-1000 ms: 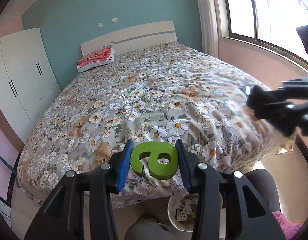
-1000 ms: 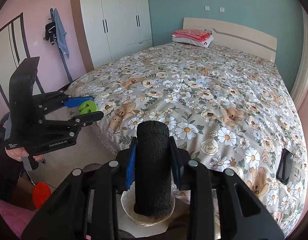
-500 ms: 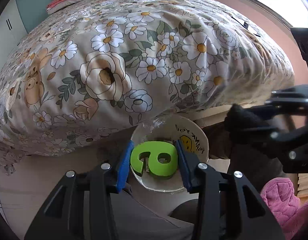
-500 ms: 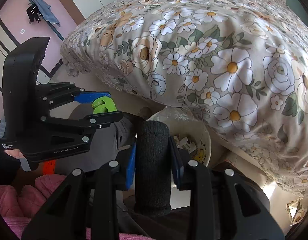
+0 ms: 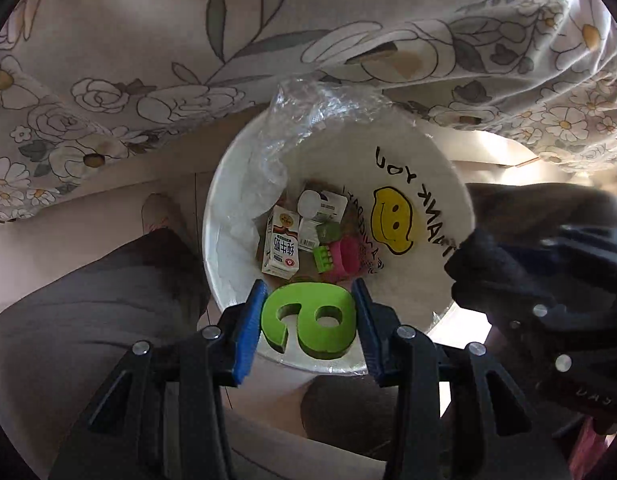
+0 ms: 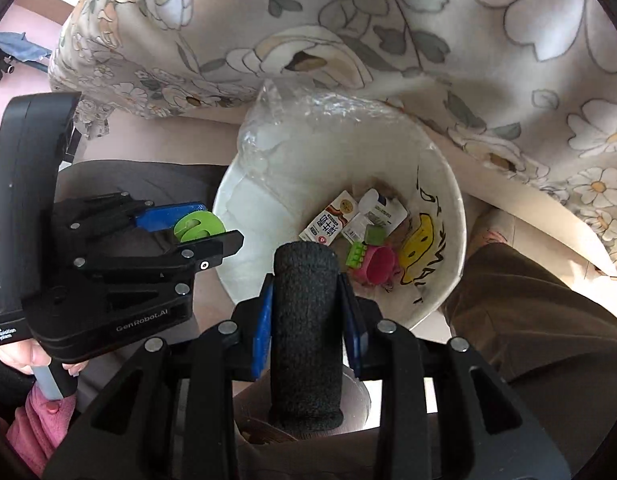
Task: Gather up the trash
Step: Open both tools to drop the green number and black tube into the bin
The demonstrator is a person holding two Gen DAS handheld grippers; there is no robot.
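My left gripper (image 5: pixel 308 320) is shut on a green foam number (image 5: pixel 308 326) and holds it over the near rim of a white trash bin (image 5: pixel 448 168) lined with a smiley-face bag. My right gripper (image 6: pixel 306 304) is shut on a black foam tube (image 6: pixel 306 332) and holds it upright over the bin's near edge (image 6: pixel 454 208). The left gripper also shows in the right wrist view (image 6: pixel 200 226), at the bin's left rim. Inside the bin lie a milk carton (image 5: pixel 282 246), a white packet (image 5: pixel 320 216) and pink and green plastic pieces (image 5: pixel 336 256).
The floral bedspread (image 5: pixel 188 40) hangs over the bed edge right behind the bin. The person's trousered legs (image 5: pixel 88 300) flank the bin on both sides (image 6: pixel 528 312). Pink fabric (image 6: pixel 32 424) lies at the lower left.
Both grippers have tipped down from looking across the bed and moved in over the bin, still holding the green number and the black tube.
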